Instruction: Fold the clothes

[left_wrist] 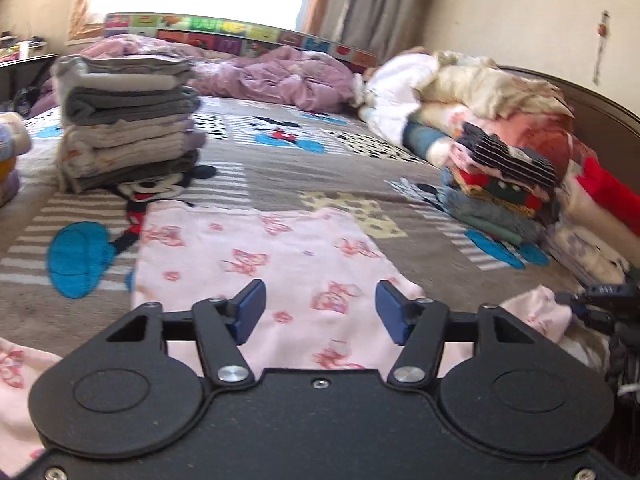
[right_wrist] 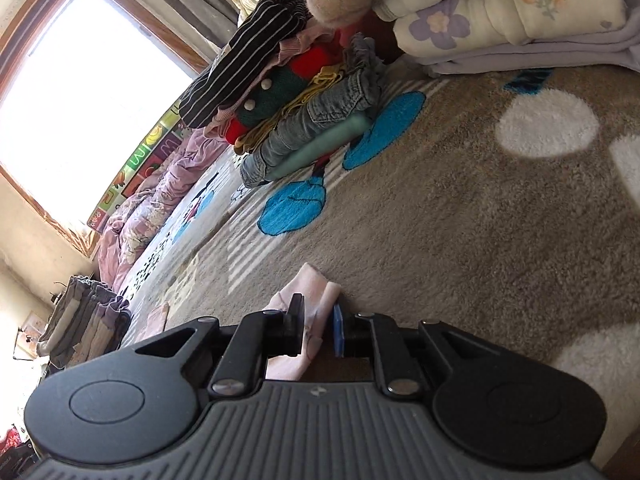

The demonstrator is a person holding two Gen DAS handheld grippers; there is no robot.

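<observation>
A pink garment with a floral print (left_wrist: 260,248) lies spread flat on the cartoon-patterned blanket (left_wrist: 280,176) of a bed. My left gripper (left_wrist: 320,308) hovers over its near edge, open, with nothing between the blue pads. At the right edge of the left wrist view, my right gripper (left_wrist: 600,300) holds a bunched corner of the same cloth. In the right wrist view, which is rolled sideways, my right gripper (right_wrist: 318,320) is shut on a fold of the pink garment (right_wrist: 312,284), low over the blanket (right_wrist: 480,220).
A tall stack of folded clothes (left_wrist: 128,120) stands at the left. A mixed pile with a striped top and jeans (left_wrist: 500,184) (right_wrist: 304,92) sits at the right, next to rolled quilts (right_wrist: 500,12). A purple duvet (left_wrist: 280,76) lies crumpled by the window.
</observation>
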